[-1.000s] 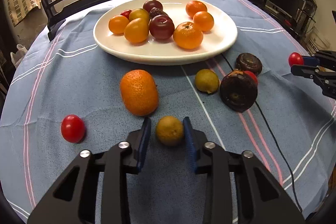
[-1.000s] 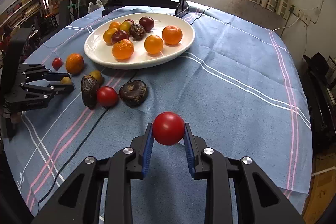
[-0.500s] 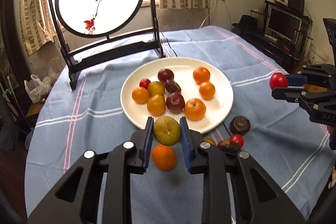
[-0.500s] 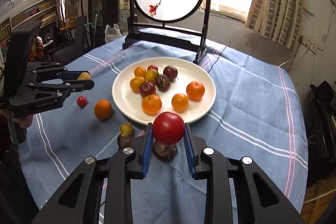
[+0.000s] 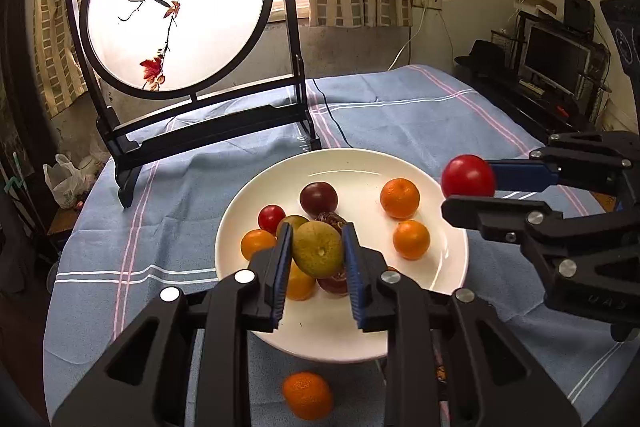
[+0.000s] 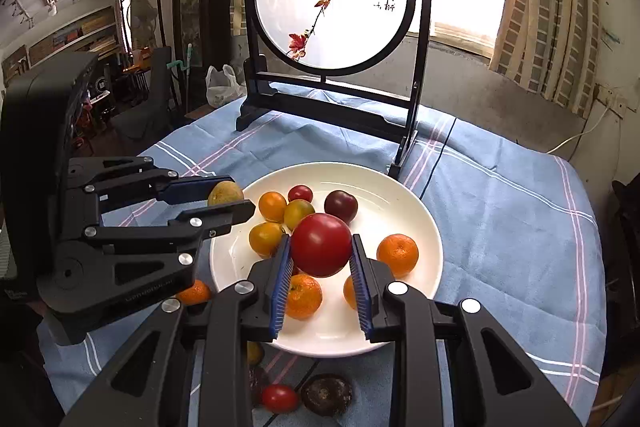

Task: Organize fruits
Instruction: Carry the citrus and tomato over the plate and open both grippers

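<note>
My left gripper is shut on a yellow-green citrus and holds it in the air above the near left part of the white plate. It also shows in the right wrist view. My right gripper is shut on a red tomato above the plate; the left wrist view shows that tomato over the plate's right rim. The plate holds several oranges, plums and small tomatoes.
A large orange, a small red tomato and a dark wrinkled fruit lie on the blue cloth near the plate's front. A black-framed round bird screen stands behind the plate.
Both grippers have risen from the cloth with their fruit and moved in over the plate. They now stand close together, left and right of the plate.
</note>
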Demonstrator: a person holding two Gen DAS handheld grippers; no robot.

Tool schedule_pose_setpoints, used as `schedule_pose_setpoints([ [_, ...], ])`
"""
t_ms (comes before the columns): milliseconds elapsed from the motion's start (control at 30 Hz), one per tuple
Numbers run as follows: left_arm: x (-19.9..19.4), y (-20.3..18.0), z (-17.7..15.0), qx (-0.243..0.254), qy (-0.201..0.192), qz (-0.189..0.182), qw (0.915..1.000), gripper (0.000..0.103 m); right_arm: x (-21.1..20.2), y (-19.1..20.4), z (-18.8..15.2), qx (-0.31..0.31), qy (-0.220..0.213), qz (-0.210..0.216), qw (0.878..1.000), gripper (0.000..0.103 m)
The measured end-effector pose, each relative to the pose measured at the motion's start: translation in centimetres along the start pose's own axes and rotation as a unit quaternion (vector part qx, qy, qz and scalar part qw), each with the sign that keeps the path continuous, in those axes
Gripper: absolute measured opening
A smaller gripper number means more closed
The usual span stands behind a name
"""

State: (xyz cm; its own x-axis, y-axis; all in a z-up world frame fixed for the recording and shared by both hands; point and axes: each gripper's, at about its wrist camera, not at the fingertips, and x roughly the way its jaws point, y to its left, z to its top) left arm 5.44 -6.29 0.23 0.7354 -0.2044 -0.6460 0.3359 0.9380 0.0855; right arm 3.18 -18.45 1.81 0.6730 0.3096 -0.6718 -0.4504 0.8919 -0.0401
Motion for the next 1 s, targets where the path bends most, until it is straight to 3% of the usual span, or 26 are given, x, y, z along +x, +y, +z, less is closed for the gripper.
schedule_pose_setpoints([
  [767,5.0,0.2,0.4,0.002,0.038,0.024,0.999,0.025,6.2,-1.7,1.2,0.026,0.039,-0.004,0.999,0.03],
  [867,5.5,0.4,0.4,-0.005,0.043,0.024,0.9988,0.036,7.3,-1.8,1.2,0.031,0.05,-0.011,0.998,0.03],
  [1000,5.7,0.9,0.1,-0.013,0.048,0.021,0.9985,0.044,6.8,-2.3,1.1,0.044,0.045,-0.012,0.998,0.043],
])
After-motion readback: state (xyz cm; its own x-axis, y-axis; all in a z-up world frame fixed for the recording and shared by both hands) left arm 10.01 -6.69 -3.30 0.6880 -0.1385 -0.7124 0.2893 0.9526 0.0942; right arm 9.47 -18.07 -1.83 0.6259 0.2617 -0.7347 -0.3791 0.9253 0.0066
